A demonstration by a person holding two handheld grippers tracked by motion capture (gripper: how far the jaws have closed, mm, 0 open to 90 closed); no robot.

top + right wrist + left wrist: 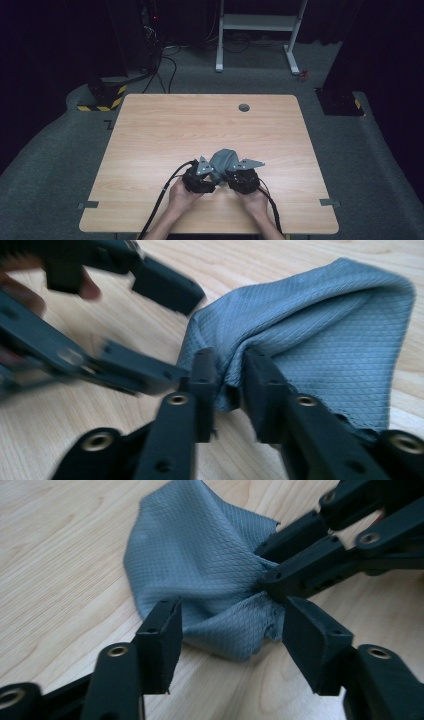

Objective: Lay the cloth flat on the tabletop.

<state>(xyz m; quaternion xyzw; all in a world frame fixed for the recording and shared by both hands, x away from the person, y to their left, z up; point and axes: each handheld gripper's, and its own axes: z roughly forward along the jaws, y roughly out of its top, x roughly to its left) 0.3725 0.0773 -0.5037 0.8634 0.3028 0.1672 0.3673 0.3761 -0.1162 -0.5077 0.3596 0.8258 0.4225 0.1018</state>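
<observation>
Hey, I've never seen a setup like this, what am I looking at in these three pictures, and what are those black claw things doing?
A person sits at a wooden table, holding a hand-operated gripper in each hand. One picture looks down from above; the other two come from cameras riding on each gripper. A grey cloth lies bunched on the table. The right gripper has its jaws pinched shut on a fold of it. The left gripper is open, jaws either side of the cloth's edge, not yet gripping.

- The cloth [200, 570] is grey woven fabric with a fine diamond texture, matt and soft;
- the table [150, 130] is pale wood-grain, smooth, with a faint sheen;
- the left gripper [227, 630] looks like matt black plastic with brass-coloured rivets;
- the floor [50, 165] is rough grey carpet.
</observation>
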